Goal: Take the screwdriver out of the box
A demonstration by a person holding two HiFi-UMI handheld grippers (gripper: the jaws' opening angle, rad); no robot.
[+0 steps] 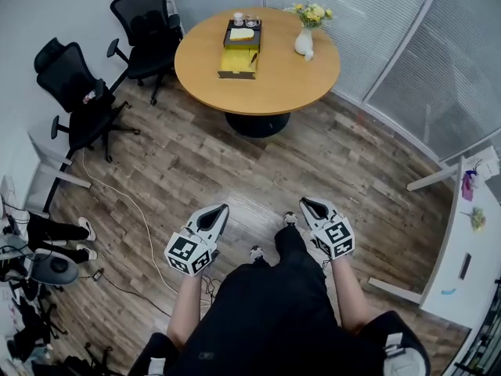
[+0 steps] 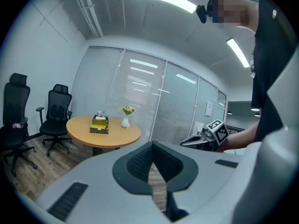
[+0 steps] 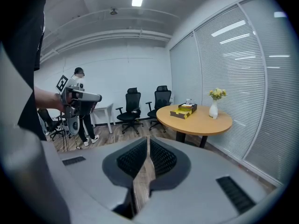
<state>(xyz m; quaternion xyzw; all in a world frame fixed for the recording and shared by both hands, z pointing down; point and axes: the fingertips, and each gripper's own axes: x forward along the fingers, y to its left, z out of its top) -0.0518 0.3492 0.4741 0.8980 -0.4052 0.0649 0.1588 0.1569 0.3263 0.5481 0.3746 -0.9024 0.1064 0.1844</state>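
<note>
A yellow and black box [image 1: 239, 49] lies open on the round wooden table [image 1: 274, 88] at the far end of the room; what is inside it is too small to make out. The box [image 2: 100, 125] also shows in the left gripper view and, as the box [image 3: 183, 111], in the right gripper view. My left gripper [image 1: 213, 216] and right gripper [image 1: 311, 207] are held side by side in front of my body, well short of the table. Both point toward it. Each has its jaws together with nothing between them.
A white vase of flowers [image 1: 305, 37] stands on the table right of the box. Two black office chairs [image 1: 145, 18] [image 1: 78, 92] stand left of the table. A cable [image 1: 133, 210] trails over the wood floor. Another person's legs [image 1: 55, 233] show at left, a white desk [image 1: 470, 257] at right.
</note>
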